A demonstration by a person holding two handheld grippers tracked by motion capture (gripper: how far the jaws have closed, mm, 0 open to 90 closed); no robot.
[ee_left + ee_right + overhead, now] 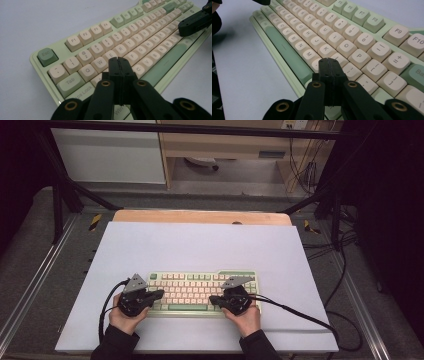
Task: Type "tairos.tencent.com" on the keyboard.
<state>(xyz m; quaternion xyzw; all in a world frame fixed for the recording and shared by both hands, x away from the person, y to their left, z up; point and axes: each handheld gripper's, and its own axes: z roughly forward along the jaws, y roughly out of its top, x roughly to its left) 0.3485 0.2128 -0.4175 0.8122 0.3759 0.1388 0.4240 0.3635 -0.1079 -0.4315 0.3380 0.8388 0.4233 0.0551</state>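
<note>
Both grippers closed: left gripper (pixel 119 61), right gripper (pixel 328 62) over keyboard (pixel 200 292) ends.

closed right gripper (pixel 329 61) fingers over keyboard (pixel 287 53), perhaps touching keys

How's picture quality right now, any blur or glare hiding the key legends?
High view: even light, keyboard small, legends unreadable. Left gripper view: legends near Q and W sharp, far keys soft, left gripper slightly blurred up close. Right gripper view: keys around K and P crisp, right gripper shadows the keys beneath; no glare.
</note>
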